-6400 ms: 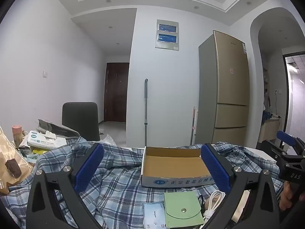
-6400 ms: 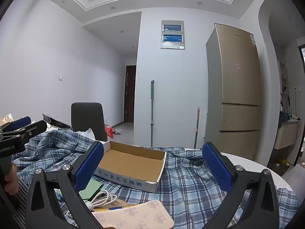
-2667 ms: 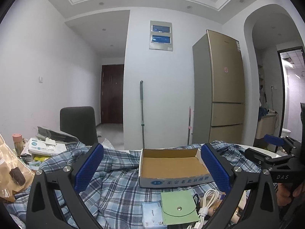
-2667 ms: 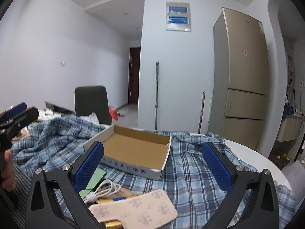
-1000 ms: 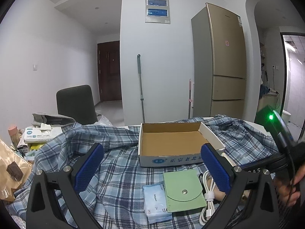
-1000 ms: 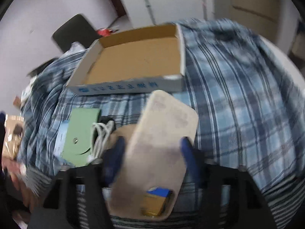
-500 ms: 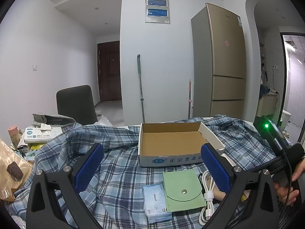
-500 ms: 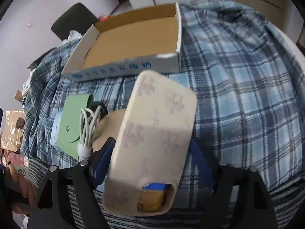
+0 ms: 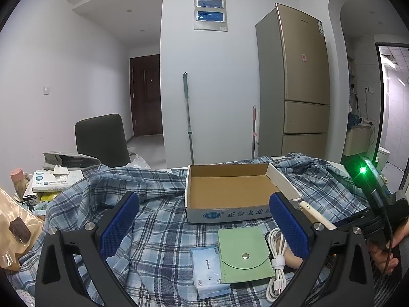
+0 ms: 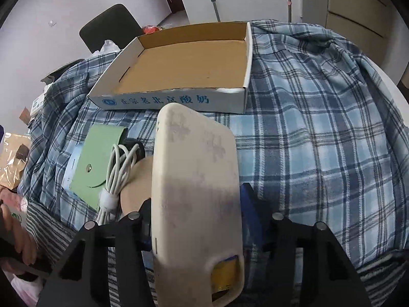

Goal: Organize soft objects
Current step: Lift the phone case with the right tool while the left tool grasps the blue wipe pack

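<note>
My right gripper point(image 10: 195, 220) is shut on a beige soft phone case point(image 10: 195, 189) and holds it just above the plaid cloth, short of the empty cardboard box point(image 10: 184, 69). Left of the case lie a coiled white cable point(image 10: 115, 171), a green snap pouch point(image 10: 95, 163) and a tan pad point(image 10: 136, 186). My left gripper point(image 9: 202, 225) is open and empty above the cloth, in front of the box point(image 9: 230, 192). Below it lie the green pouch point(image 9: 242, 254), a blue tissue pack point(image 9: 207, 271) and the cable point(image 9: 277, 258).
A blue plaid shirt point(image 9: 153, 230) covers the round table. Tissue boxes and clutter point(image 9: 48, 181) and a brown bag point(image 9: 15, 225) sit at the left. A dark chair point(image 9: 102, 138) stands behind. A mop and a fridge point(image 9: 301, 84) are by the far wall.
My right gripper dipped down from a level view, closed on the phone case and lifted its near end. My left gripper has held still.
</note>
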`<state>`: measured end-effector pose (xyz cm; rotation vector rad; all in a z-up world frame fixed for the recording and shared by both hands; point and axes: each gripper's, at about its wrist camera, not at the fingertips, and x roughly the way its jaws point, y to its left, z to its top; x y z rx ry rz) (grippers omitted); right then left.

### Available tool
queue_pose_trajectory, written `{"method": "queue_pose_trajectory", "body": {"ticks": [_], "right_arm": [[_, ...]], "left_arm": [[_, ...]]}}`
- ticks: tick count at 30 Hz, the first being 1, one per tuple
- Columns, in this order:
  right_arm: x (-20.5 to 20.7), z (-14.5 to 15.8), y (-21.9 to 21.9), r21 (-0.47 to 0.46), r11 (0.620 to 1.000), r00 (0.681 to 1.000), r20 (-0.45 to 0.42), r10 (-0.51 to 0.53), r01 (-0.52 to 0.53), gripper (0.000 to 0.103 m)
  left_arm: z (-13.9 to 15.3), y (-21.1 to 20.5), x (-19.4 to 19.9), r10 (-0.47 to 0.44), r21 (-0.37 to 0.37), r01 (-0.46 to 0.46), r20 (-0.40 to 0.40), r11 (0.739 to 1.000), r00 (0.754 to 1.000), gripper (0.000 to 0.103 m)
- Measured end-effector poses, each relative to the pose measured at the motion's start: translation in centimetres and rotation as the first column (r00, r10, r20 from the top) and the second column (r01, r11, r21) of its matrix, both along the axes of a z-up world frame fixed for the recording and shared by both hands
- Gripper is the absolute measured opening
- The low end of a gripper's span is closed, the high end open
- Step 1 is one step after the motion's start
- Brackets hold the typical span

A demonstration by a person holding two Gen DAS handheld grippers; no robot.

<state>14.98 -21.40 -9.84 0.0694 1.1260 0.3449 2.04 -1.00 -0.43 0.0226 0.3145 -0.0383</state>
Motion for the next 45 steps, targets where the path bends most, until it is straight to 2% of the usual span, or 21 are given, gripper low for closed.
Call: {"method": "queue_pose_trajectory", "body": {"ticks": [8,14,18,32,37,40,45], "right_arm": [[-1.6,2.4,-1.2,0.007,1.000,0.997,0.082,0.006,-0.006,0.054],[-3.2,4.2,-1.8,0.085,0.993,0.965,0.255,0.060,-0.084,0.054],[-3.5,4.4,-2.1,0.133,0.984,0.947,0.313,0.073,-0.120,0.054],[-3.3,3.0,-2.6,0.227,0.963,0.955,0.289,0.073,-0.142,0.054],[-3.3,2.8,-2.7,0.220,0.967,0.957,0.283,0.061,-0.127,0.054],[-3.3,2.8,-3.0,0.228,0.967,0.958,0.284,0.045,-0.113,0.054],[-3.4,2.9,-3.2,0.228,0.969,0.959,0.282,0.027,-0.095,0.054]], "left_arm": [[0.0,0.0,0.0,0.001,0.001,-0.001,0.000,1.000,1.000,0.103],[0.0,0.0,0.0,0.003,-0.003,-0.003,0.002,1.000,1.000,0.103],[0.1,0.1,0.1,0.007,-0.004,-0.007,-0.003,1.000,1.000,0.103],[-0.7,0.8,1.4,0.004,-0.036,-0.006,-0.057,0.999,0.998,0.103],[-0.8,1.8,2.0,0.024,-0.063,-0.029,-0.082,0.998,0.996,0.103],[-1.0,2.7,2.9,0.039,-0.087,-0.050,-0.124,0.995,0.991,0.103],[-1.8,2.6,4.1,0.001,-0.072,-0.017,-0.215,0.997,0.977,0.103]]}}
